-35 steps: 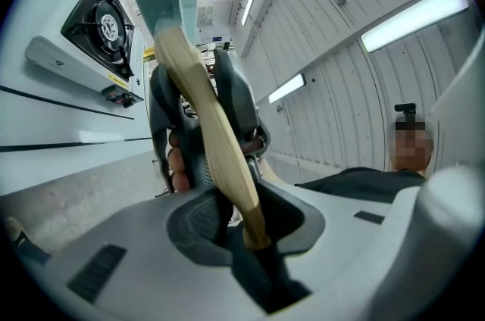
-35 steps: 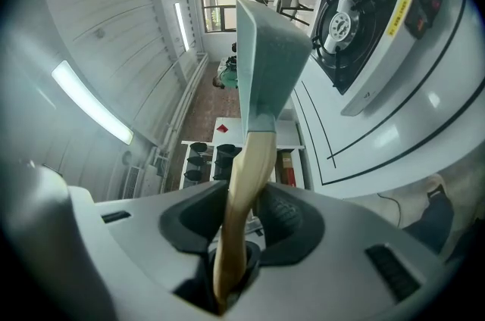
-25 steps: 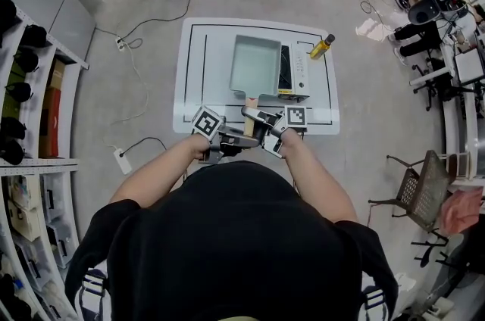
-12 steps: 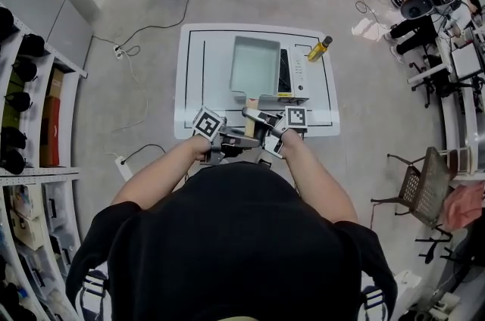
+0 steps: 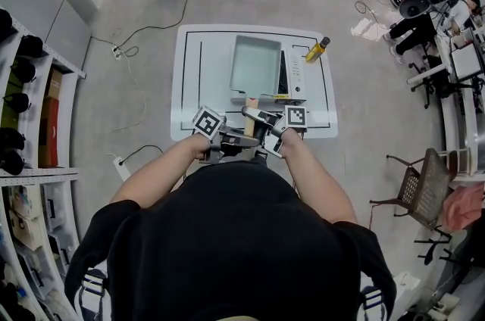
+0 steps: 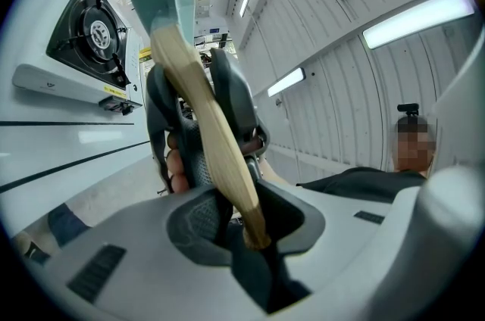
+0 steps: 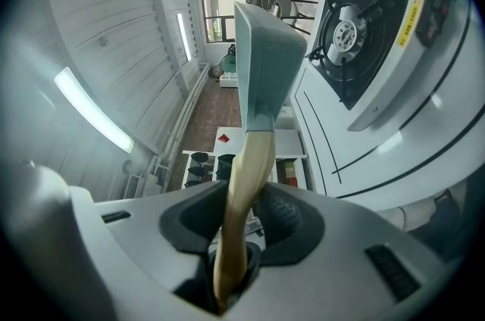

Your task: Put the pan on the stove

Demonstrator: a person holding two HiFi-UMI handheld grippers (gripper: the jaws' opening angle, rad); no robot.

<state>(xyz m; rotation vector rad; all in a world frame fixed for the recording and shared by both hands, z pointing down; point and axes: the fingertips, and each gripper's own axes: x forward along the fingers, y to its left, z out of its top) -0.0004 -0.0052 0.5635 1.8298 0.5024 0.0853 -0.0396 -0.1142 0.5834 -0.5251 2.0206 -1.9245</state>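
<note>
Almost nothing has shifted in the last second: your left gripper (image 6: 241,215) and right gripper (image 7: 231,255) both stay clamped on the wooden handle (image 6: 203,123). The pan (image 5: 255,63) hangs above the table (image 5: 193,85), its right edge over the left side of the stove (image 5: 298,73). The burner (image 7: 345,32) shows bare in both gripper views, so the pan looks not yet seated; you likely need to carry it right and lower it.

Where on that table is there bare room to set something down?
Bare: left strip of the table beside the pan, and the right edge past the stove. Crowded: the middle, and the near edge, where left gripper and right gripper clamp the handle.
</note>
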